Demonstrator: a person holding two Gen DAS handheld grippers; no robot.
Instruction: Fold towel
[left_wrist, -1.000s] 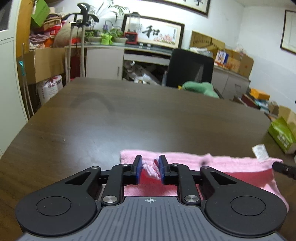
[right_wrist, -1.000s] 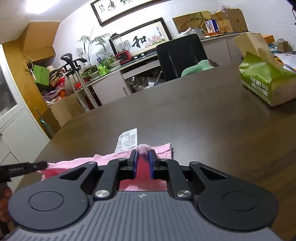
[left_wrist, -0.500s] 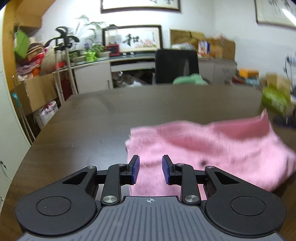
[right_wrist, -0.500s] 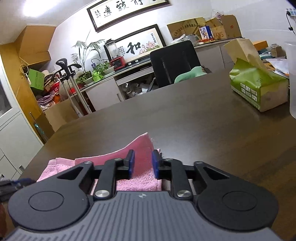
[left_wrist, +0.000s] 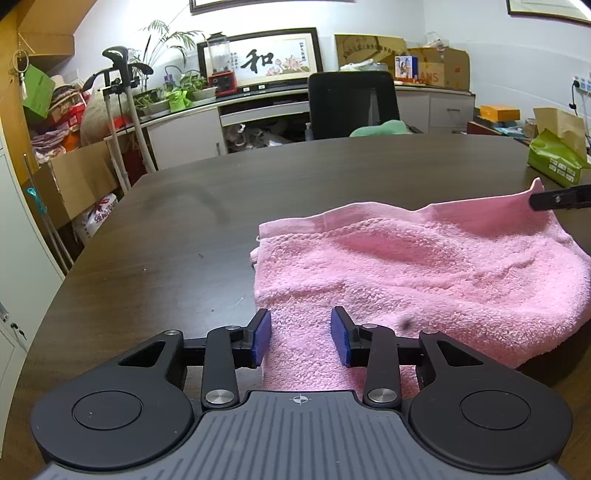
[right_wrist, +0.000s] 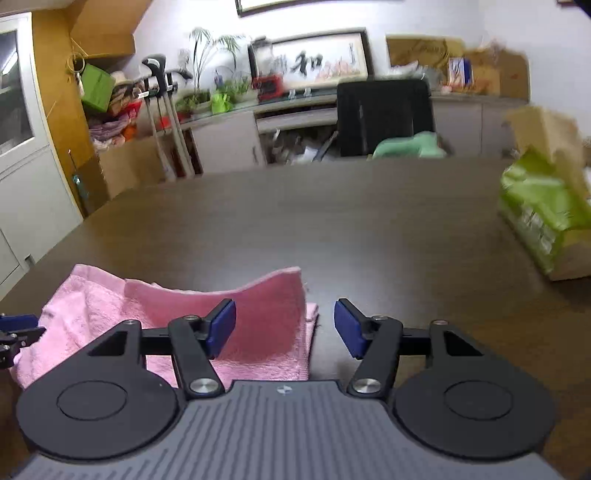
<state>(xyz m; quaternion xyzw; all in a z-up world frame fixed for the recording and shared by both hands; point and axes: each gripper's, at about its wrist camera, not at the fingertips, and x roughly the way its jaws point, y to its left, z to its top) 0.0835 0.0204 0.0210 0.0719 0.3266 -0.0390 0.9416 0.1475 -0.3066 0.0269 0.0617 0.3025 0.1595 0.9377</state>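
Observation:
The pink towel (left_wrist: 424, 266) lies folded over on the dark wooden table (left_wrist: 166, 240), its upper layer puffed and uneven. My left gripper (left_wrist: 301, 338) hovers over the towel's near left part; its jaws are opening and the blue pads stand apart with towel beneath, not pinched. In the right wrist view the towel (right_wrist: 258, 325) has its right edge curled upward. My right gripper (right_wrist: 284, 326) is over that edge, jaws opening wide, the pads clear of the cloth. The right gripper's tip (left_wrist: 557, 197) shows at the towel's far right corner in the left wrist view.
A green tissue pack (right_wrist: 543, 218) sits on the table at the right. A black office chair (left_wrist: 351, 103) with a green cushion stands behind the table's far edge. Cabinets, boxes and crutches line the wall beyond.
Both grippers have let go of the towel's edge and their jaws have spread. The towel, first a flat strip, now lies doubled over with its top layer settling.

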